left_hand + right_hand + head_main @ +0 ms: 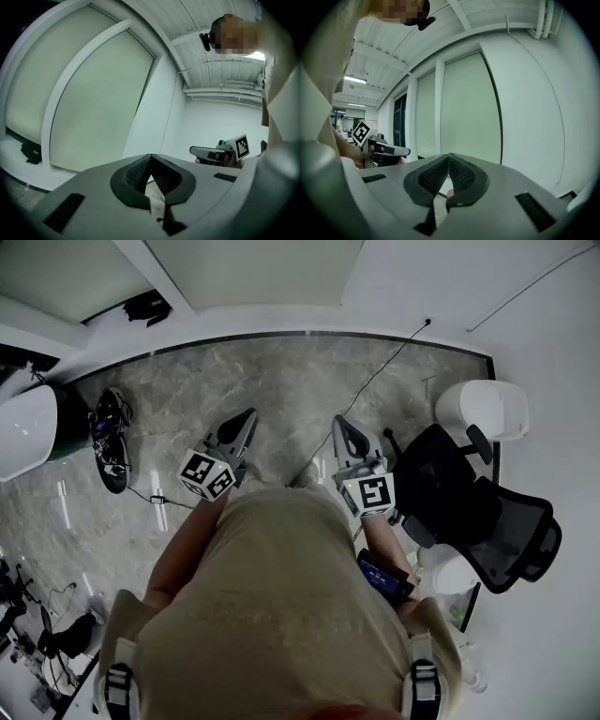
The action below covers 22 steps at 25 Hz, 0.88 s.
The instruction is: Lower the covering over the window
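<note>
Where ribbed pads (135,174) meet, smooth pale blind (98,108)

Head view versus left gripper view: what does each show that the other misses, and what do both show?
Only the head view: the floor, a black chair, a white bin and a cable. Only the left gripper view: the ceiling. Both: the blinds over the window, the left hand-held gripper and the right hand-held gripper, each shut.
</note>
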Tool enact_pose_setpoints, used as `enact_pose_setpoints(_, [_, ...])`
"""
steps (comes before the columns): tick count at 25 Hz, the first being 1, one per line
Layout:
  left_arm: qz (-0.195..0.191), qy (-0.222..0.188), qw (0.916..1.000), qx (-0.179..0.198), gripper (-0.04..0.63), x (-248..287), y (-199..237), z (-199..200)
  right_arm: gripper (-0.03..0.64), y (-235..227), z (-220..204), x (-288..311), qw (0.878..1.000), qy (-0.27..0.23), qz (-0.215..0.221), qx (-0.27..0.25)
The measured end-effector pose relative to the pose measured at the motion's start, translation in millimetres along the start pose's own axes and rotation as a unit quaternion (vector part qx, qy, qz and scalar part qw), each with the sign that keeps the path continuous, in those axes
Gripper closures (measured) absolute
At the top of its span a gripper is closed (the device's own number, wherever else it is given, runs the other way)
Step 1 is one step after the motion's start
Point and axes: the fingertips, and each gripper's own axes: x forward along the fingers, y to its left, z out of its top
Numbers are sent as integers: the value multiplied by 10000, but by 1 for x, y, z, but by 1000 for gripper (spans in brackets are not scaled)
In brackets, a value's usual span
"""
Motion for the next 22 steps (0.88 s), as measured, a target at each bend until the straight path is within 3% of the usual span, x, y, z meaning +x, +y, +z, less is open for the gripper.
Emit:
enact_pose_setpoints(3, [6,23,10000,-12,578,2,0,0,609,-2,-4,0,9998,187,-41,84])
enact_pose_setpoints(9, [43,28,10000,3,578,9,4,4,609,-11,4,6,10000,-43,-43,66])
enact_pose_setpoints(15, [163,-25,9998,87,578,19,10,15,580,-22,12,20,9986,-26,230,486])
enact_pose_setpoints(19, [214,-35,9996,162,578,32,-4,12,557,-35,11,7,9982,-93,356,471])
enact_pose_setpoints(22, [273,-58,9993,268,578,52,-42,0,557,-64,4,-31,9981,-237,361,435])
